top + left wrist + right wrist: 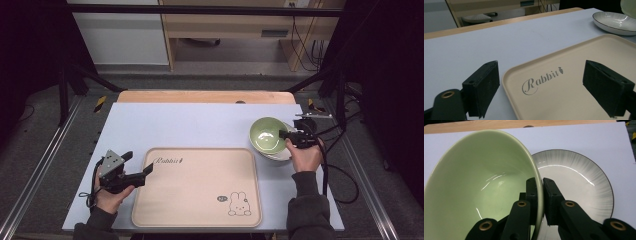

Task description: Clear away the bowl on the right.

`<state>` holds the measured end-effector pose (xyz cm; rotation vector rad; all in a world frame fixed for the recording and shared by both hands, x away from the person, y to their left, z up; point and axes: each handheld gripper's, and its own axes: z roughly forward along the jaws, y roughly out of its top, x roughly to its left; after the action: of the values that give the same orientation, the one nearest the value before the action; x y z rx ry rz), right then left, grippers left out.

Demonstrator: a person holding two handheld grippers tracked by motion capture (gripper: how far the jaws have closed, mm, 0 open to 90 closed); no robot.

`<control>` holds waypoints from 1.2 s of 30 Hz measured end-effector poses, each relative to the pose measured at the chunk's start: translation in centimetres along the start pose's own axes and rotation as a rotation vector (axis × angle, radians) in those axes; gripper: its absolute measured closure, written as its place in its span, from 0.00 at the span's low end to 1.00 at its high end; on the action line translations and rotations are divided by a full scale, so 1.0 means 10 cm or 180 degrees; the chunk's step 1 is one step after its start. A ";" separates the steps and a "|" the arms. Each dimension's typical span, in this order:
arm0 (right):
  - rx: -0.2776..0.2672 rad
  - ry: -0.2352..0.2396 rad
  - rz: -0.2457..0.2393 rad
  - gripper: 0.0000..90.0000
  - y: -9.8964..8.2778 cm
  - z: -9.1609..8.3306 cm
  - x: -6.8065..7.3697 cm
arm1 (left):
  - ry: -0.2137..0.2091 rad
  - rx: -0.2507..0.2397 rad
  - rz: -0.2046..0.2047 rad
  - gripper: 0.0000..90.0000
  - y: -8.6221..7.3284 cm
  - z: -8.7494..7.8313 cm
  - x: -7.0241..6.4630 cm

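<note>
Left gripper view: open left hand-held gripper point(549, 87) frames "Rabbit" on tray point(584, 62); right hand-held gripper point(540, 195) pinches green bowl point(481, 182).

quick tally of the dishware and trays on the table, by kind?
bowl: 1
plate: 1
tray: 1
total: 3

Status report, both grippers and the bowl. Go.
Right gripper shut on green bowl rim, bowl tilted over plate. Left gripper open, at tray corner. Tray bare.
</note>
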<state>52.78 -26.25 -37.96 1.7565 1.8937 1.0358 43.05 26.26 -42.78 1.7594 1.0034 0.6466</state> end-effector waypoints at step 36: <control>-0.0167 0.0644 -0.0555 0.92 -0.22 -0.35 0.69 | -0.0012 -0.0016 0.0025 0.15 0.01 -0.01 -0.03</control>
<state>47.67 -20.49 -35.65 1.4750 2.0767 1.2230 42.85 26.05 -42.68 1.7603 0.9918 0.6499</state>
